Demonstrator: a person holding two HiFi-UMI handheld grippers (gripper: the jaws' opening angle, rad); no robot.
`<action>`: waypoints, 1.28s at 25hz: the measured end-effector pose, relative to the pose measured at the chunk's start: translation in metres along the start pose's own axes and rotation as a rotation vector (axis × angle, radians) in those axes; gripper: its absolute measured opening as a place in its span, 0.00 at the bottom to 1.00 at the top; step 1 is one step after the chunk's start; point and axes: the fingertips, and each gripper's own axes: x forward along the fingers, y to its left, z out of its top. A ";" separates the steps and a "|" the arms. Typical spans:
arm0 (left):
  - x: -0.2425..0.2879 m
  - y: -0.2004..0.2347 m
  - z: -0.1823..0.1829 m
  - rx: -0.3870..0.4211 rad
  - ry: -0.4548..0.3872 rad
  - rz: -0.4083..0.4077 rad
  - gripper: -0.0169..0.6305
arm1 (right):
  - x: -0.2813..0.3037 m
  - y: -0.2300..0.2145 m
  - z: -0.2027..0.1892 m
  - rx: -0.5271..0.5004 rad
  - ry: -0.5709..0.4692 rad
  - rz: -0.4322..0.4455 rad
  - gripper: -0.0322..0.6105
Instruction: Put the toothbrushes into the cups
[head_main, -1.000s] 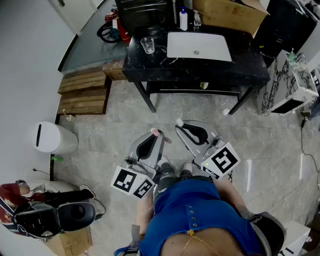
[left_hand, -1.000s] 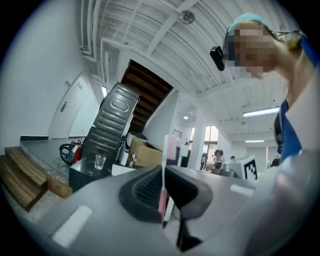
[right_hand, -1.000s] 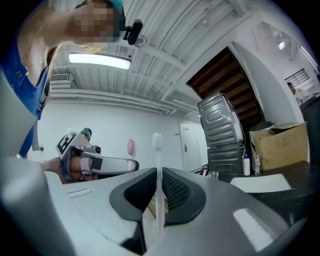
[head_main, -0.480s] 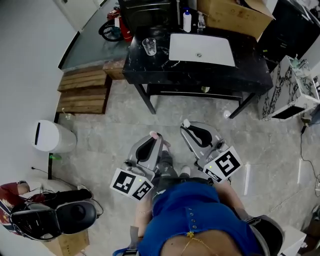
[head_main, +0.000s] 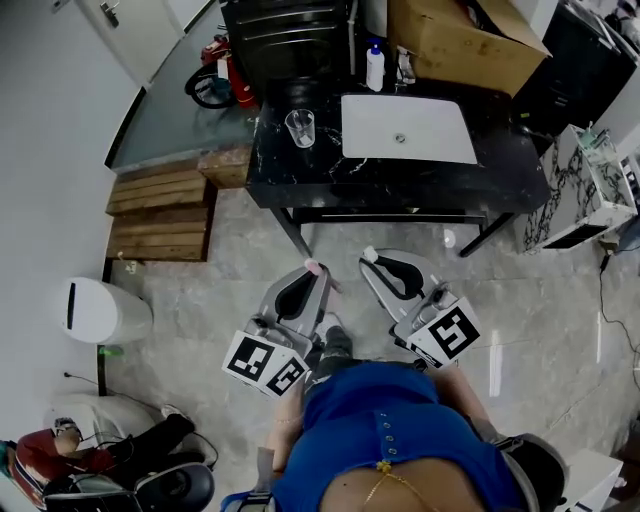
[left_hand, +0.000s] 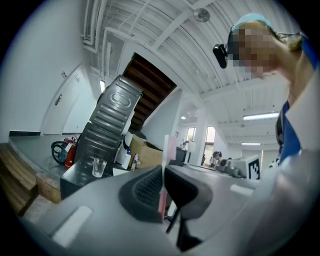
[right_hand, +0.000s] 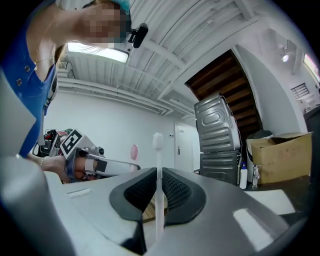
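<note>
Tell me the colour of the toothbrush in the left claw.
Pink; the slim plastic toothbrush shows best in the left gripper view.

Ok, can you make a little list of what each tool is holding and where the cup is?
left tool: shut on a pink toothbrush, bristles up
right tool: shut on a white toothbrush, bristles up
cup: clear, upright, looks empty, on the black counter, left of the sink
toothbrushes in cup: none yet
where the tools are: side by side over the floor, short of the counter
</note>
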 end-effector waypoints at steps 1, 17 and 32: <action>0.005 0.010 0.004 0.003 0.003 -0.009 0.04 | 0.011 -0.003 0.002 -0.009 -0.001 -0.004 0.11; 0.019 0.133 0.035 -0.001 0.018 -0.053 0.04 | 0.143 -0.009 -0.008 -0.024 0.017 -0.018 0.11; 0.032 0.184 0.035 -0.057 0.015 -0.016 0.04 | 0.182 -0.035 -0.026 0.030 0.070 -0.018 0.11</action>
